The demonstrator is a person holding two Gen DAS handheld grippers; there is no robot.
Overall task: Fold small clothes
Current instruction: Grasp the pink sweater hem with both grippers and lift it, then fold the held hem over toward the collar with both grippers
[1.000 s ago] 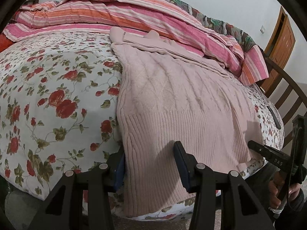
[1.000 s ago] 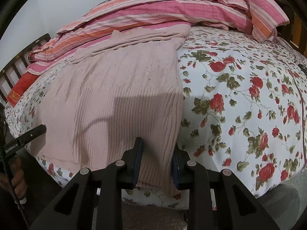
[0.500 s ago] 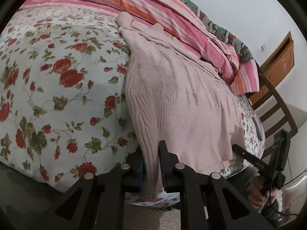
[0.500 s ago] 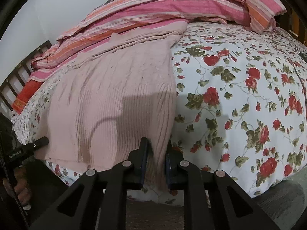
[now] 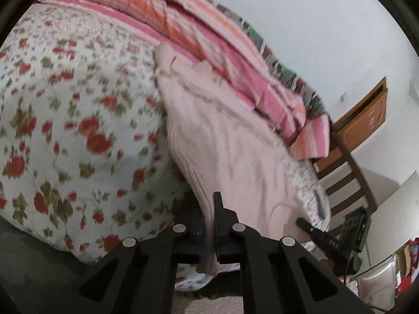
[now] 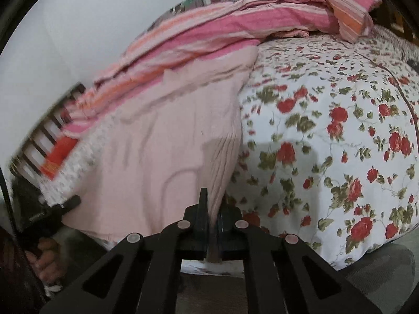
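On the left, white bedspread (image 5: pixel 65 120) with red roses, covering the bed up to the sweater's left edge. Beside that edge, left gripper (image 5: pixel 208 225) pressed together on the left corner of the hem of the pink knit sweater (image 5: pixel 222 141), cloth pinched between the jaws and a tail of ribbing hanging below them. In the middle, sweater spread front-up along the bed, hem over the near edge, neck and sleeves reaching toward the striped pink-and-orange quilt (image 5: pixel 199 36) piled just beyond the sweater's far end. Near hem raised off the bedspread between the two pinches, body creased and slack; motion blur across both wrist views, so finer detail not readable. At the sweater's right hem corner, right gripper (image 6: pixel 212 222) likewise clamped on the ribbed edge, fabric running up from between the jaws. To the right of the sweater, more rose-printed bedspread, bare of other clothes as far as visible. Beyond the sweater's far right side in the left wrist view, a slatted wooden footboard (image 5: pixel 348 175) and a wooden door (image 5: pixel 366 115).

Judged progress: early. Both hem corners secured, lift apparently begun, no fold yet laid in the body. Sleeves seemingly tucked near the neck, though not clear. Left to do, probably: carrying the hem toward the quilt end to halve the sweater, laying it flat, releasing, then perhaps a second fold and smoothing.
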